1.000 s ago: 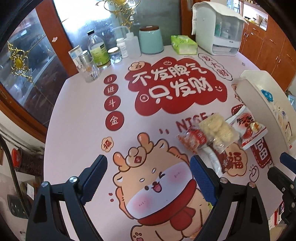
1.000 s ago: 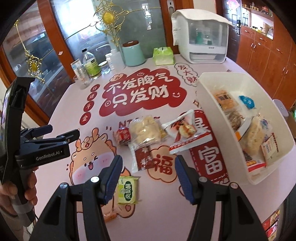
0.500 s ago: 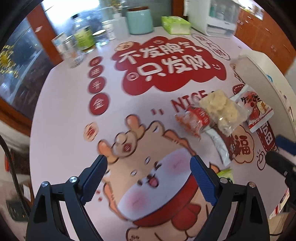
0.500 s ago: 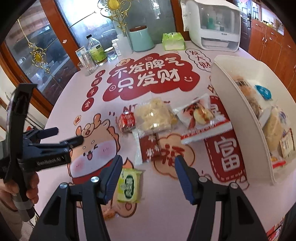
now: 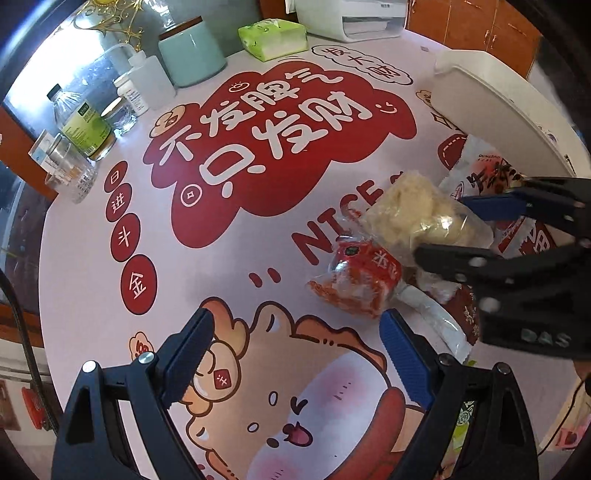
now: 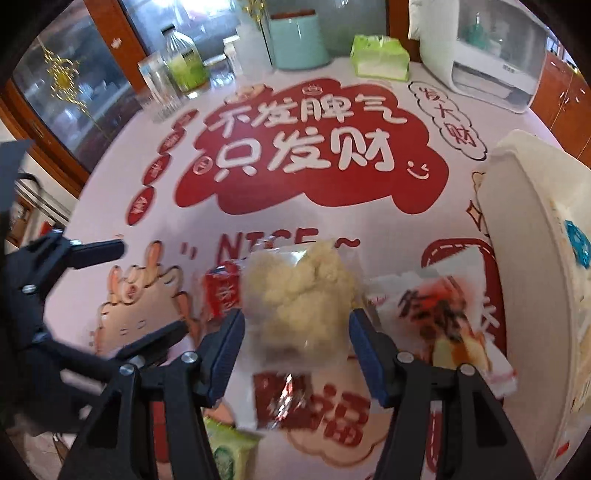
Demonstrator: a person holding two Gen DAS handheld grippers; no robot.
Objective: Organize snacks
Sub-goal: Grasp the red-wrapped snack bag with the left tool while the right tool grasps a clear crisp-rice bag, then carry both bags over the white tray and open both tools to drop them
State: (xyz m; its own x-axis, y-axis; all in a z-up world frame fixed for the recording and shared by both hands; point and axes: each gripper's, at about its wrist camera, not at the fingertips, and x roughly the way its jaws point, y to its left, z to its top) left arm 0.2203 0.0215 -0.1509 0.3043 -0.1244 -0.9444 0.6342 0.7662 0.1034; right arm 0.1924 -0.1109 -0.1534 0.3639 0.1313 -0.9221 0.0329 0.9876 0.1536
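Several snack packs lie on the printed tablecloth. A clear bag of pale puffed snack (image 6: 299, 299) lies between the fingers of my right gripper (image 6: 295, 343), which is open around it; the bag also shows in the left wrist view (image 5: 417, 214). A small red pack (image 5: 356, 278) (image 6: 221, 291) lies just left of it. A white-red pack (image 6: 436, 310), a dark red pack (image 6: 280, 398) and a green pack (image 6: 229, 454) lie nearby. My left gripper (image 5: 295, 354) is open and empty, just short of the red pack. The white bin (image 6: 517, 229) holds several snacks at the right.
At the table's far edge stand a teal canister (image 5: 190, 51), a green tissue pack (image 5: 273, 35), bottles (image 5: 83, 122), a glass (image 5: 70, 177) and a white appliance (image 6: 484, 48). Wooden cabinets line the right side.
Both grippers moved forward and down toward the snacks. The right gripper now straddles the puffed snack bag; the left one has come close to the red pack. Both stay open.
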